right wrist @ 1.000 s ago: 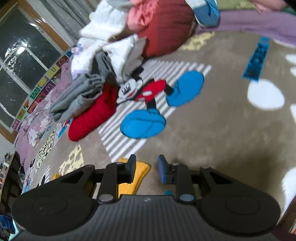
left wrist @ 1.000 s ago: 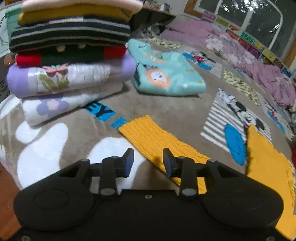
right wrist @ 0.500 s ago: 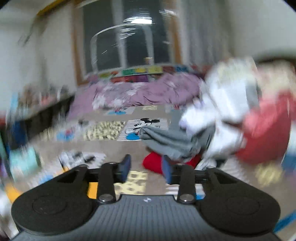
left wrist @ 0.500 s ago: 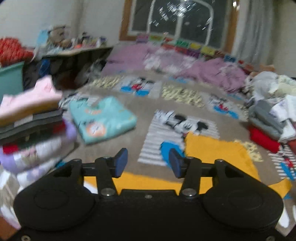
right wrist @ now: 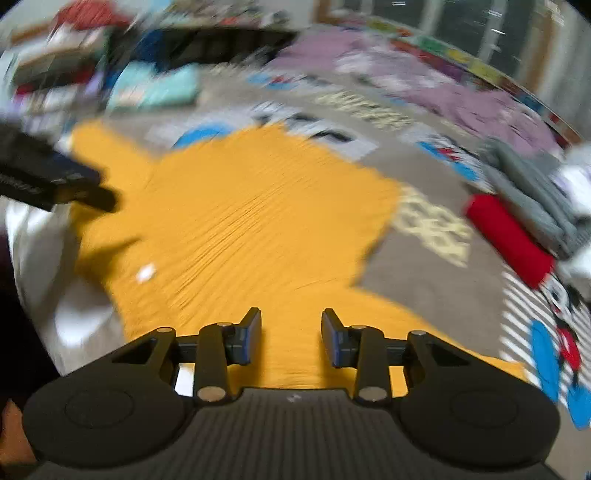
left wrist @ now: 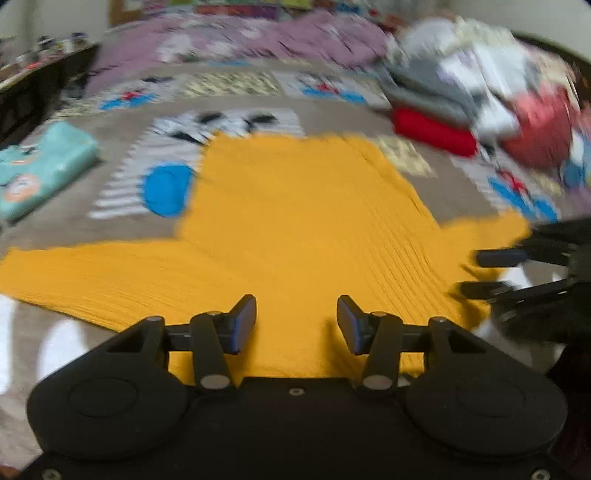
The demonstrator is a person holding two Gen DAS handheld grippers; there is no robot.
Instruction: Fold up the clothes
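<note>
A mustard-yellow ribbed sweater (left wrist: 291,221) lies spread flat on the cartoon-print blanket (left wrist: 325,107), sleeves out to both sides. My left gripper (left wrist: 296,325) hovers open over its near edge, nothing between the fingers. My right gripper (right wrist: 291,338) is open too, above the sweater (right wrist: 251,221) near its right sleeve. In the left wrist view the right gripper (left wrist: 484,271) shows at the right, by the right sleeve end. In the right wrist view the left gripper (right wrist: 99,188) reaches in from the left. Both views are motion-blurred.
A folded teal top (left wrist: 37,170) lies at the left. A heap of unfolded clothes, grey (left wrist: 428,92), red (left wrist: 432,133) and white, sits at the back right. Purple bedding (left wrist: 258,37) runs along the far side under a window (right wrist: 461,22).
Both grippers swung away from the folded stack and the clothes heap and now face the spread yellow sweater from its near edge. Both stayed open.
</note>
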